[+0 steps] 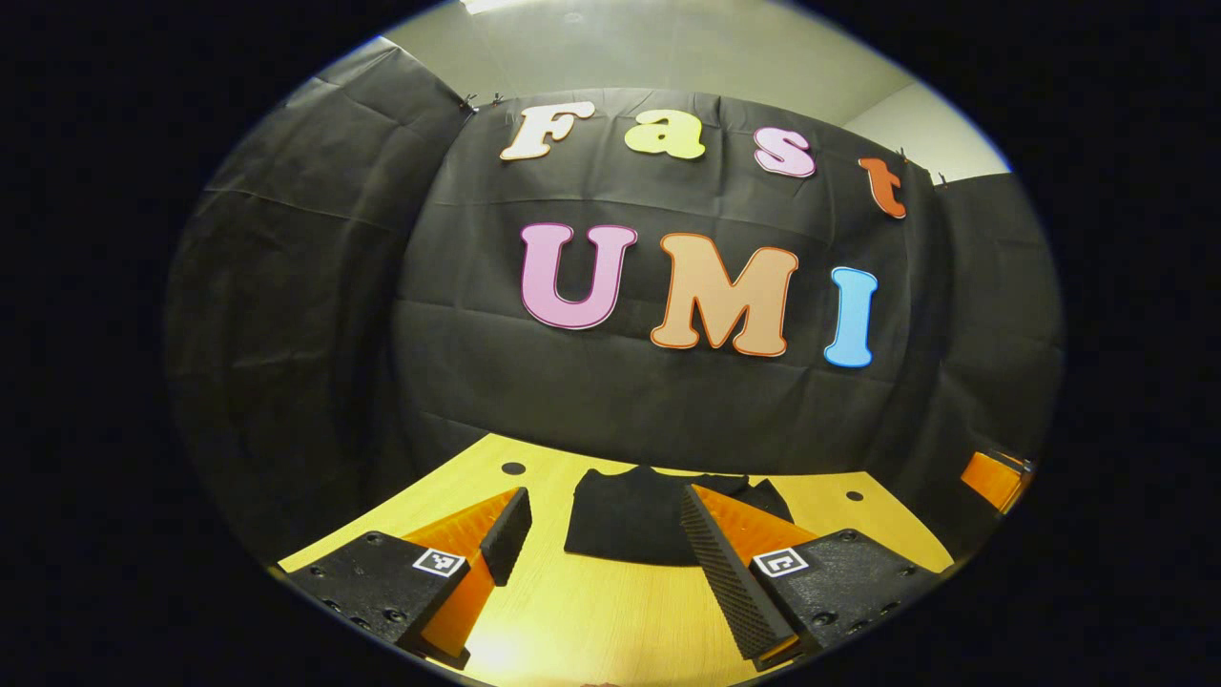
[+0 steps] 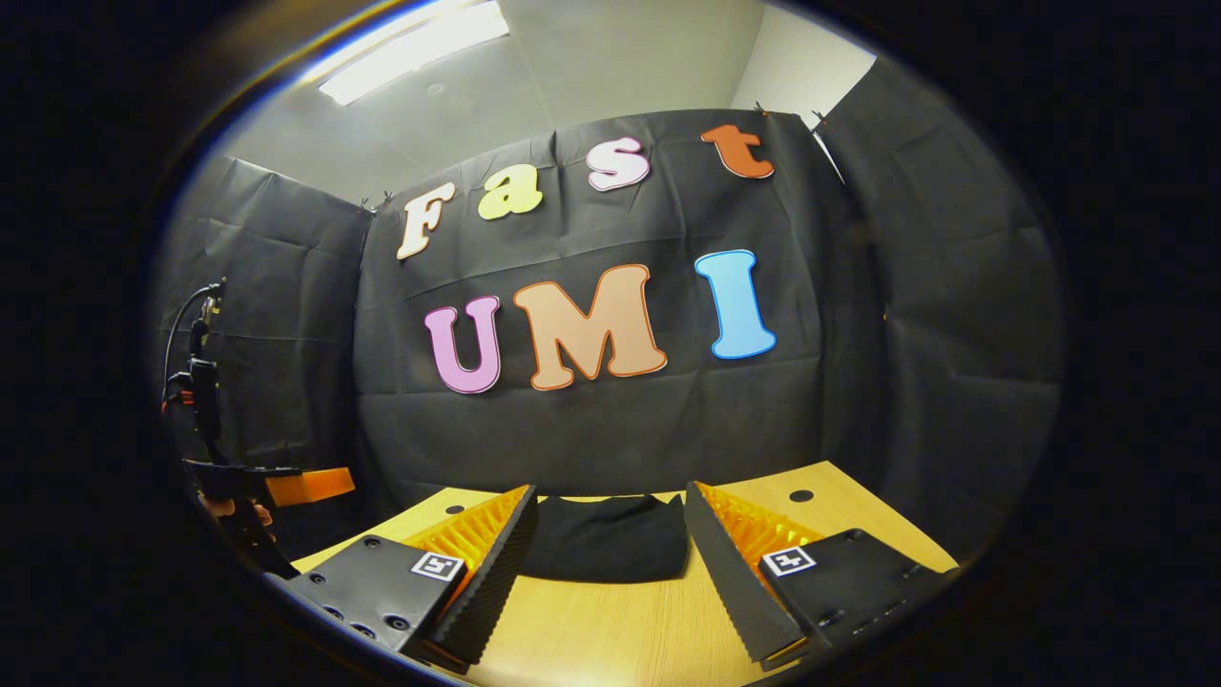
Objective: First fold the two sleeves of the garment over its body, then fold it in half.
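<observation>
Left gripper view is showing the left gripper (image 1: pixel 605 534) hanging above the wooden table (image 1: pixel 610 620), its 2 fingers spread wide apart and holding nothing. Between and beyond the fingers, the black garment (image 1: pixel 630 520) is lying on the table near its far edge, just in front of the booth's cloth wall. The garment is sitting as a compact, folded bundle with a slightly uneven top edge, and the near tip of the right-hand finger is overlapping it in the picture, though the finger is not touching the cloth as far as can be told. 2 small dark holes (image 1: pixel 513 468) are showing in the tabletop, 1 to each side of the garment. At the far right edge, part of the right gripper (image 1: pixel 997 477) is poking into sight, too cut off to judge there.

Right gripper view is showing the right gripper (image 2: pixel 610 534) also raised over the table (image 2: pixel 610 630), with its 2 fingers standing well apart and gripping nothing. The garment (image 2: pixel 606 539) is lying between the fingers and farther back, flat on the wood, its near edge straight and its far edge rumpled. Off to the left, the left gripper (image 2: pixel 305 485) is showing farther away with a cable running up from it, and a bit of a hand (image 2: pixel 234 510) is holding it.
</observation>
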`<control>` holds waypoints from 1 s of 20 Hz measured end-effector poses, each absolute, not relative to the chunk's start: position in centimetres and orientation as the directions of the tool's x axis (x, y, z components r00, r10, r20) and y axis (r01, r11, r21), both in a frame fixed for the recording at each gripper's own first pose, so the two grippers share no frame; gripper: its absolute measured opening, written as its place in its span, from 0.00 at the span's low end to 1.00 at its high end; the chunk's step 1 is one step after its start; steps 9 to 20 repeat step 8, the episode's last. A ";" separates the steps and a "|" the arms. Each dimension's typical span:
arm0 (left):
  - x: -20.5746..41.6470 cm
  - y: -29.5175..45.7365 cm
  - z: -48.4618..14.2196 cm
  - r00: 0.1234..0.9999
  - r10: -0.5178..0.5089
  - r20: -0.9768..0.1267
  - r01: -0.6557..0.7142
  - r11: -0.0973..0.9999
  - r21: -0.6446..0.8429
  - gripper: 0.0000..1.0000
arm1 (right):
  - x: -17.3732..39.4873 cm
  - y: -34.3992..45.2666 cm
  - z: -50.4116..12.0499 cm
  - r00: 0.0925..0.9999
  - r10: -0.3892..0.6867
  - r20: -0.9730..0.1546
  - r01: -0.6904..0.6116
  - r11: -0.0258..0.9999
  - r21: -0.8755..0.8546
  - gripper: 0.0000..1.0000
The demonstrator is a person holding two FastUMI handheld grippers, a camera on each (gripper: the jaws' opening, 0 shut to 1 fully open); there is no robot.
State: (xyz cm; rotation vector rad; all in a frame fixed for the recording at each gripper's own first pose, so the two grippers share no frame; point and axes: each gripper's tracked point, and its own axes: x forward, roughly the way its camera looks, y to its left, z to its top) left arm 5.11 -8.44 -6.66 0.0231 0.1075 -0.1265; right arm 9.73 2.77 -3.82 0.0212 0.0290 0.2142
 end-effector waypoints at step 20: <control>5.1 -8.7 -6.9 0.985 -0.131 -0.115 0.134 0.991 0.020 0.93 | 9.4 2.1 -3.8 0.981 0.193 -0.026 -0.193 0.981 0.000 0.97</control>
